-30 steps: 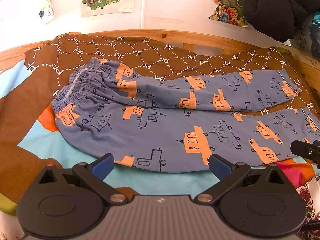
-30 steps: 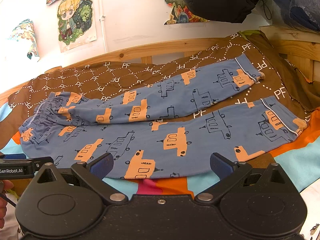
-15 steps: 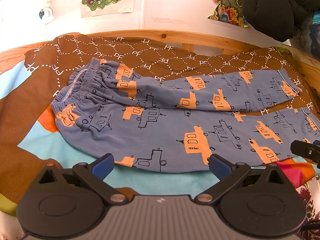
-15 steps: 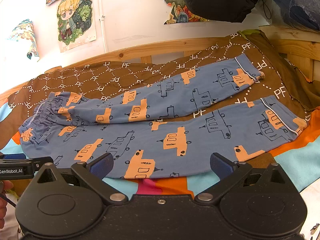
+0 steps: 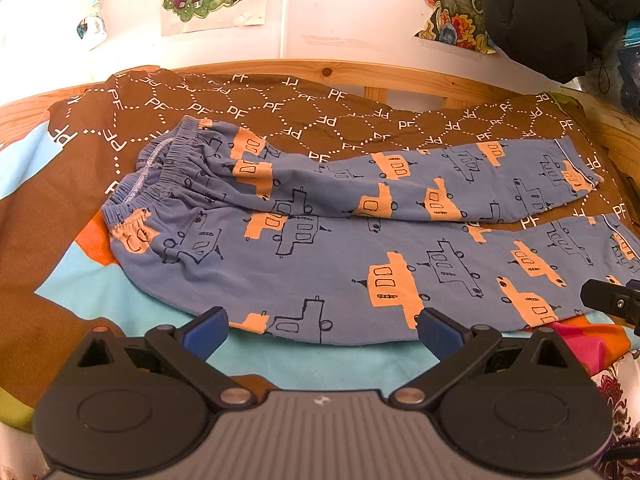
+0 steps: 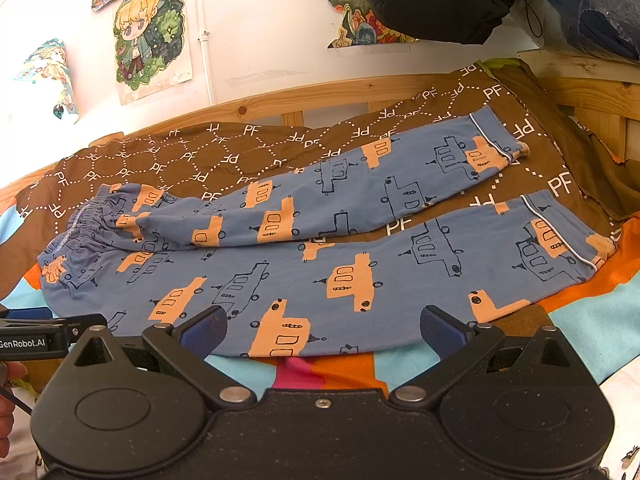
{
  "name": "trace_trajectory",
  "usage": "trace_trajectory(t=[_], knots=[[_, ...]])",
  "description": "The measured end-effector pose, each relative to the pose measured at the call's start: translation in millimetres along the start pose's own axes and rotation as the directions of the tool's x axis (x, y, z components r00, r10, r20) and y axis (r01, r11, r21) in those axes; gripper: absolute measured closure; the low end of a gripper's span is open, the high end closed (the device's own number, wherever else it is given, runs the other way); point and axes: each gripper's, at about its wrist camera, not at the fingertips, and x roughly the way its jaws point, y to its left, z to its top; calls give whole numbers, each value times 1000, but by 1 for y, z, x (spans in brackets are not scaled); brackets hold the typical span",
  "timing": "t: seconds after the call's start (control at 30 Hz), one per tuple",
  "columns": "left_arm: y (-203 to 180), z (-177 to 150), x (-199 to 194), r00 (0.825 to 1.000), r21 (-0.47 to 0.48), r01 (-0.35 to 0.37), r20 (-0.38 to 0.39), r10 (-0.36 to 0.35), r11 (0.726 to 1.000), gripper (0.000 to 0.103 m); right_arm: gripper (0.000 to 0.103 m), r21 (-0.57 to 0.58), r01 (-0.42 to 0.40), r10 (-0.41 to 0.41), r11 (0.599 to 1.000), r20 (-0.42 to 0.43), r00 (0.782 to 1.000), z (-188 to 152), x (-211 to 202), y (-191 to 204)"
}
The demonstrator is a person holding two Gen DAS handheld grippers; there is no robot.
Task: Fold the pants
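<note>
Blue pants (image 5: 340,248) with orange car prints lie flat on the bed, waistband (image 5: 152,184) at the left, both legs spread to the right with a gap between the cuffs. They also show in the right wrist view (image 6: 320,248). My left gripper (image 5: 322,326) is open and empty, just in front of the near leg's edge. My right gripper (image 6: 322,326) is open and empty, in front of the near leg further toward the cuffs. Each gripper shows at the edge of the other's view.
A brown patterned blanket (image 5: 280,108) and a colourful sheet (image 5: 120,304) cover the bed. A wooden bed rail (image 5: 360,74) runs along the wall behind. A black garment (image 5: 552,12) hangs at the upper right. Posters hang on the wall.
</note>
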Motion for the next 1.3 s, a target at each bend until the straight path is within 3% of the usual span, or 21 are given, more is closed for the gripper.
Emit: trace_trajectory(t=[0.43, 0.57, 0.73, 0.83, 0.93, 1.03, 1.17, 1.3], knots=[[4, 7, 3, 1000, -6, 24, 11, -24, 1000, 0, 1, 1, 7, -7, 1000, -12, 1000, 4, 6, -2], [5, 24, 7, 999, 27, 39, 34, -39, 999, 0, 1, -17, -5, 5, 1000, -16, 1000, 16, 14, -6], [10, 67, 21, 997, 135, 58, 41, -64, 989, 0, 1, -129, -97, 95, 987, -22, 995, 49, 28, -9], [16, 102, 33, 997, 198, 65, 34, -73, 978, 0, 1, -216, -207, 202, 954, -47, 978, 76, 45, -12], [22, 144, 57, 998, 271, 66, 4, -70, 960, 0, 1, -266, -321, 290, 909, -152, 945, 108, 69, -13], [26, 181, 92, 998, 325, 61, -32, -53, 944, 0, 1, -364, -316, 277, 876, -157, 948, 137, 97, -13], [24, 216, 145, 994, 398, 106, -78, -82, 911, 0, 1, -526, -299, 232, 797, -190, 954, 171, 150, -12], [21, 227, 193, 976, 446, 211, -140, -165, 870, 0, 2, -553, -376, 253, 743, -287, 924, 205, 211, -15]])
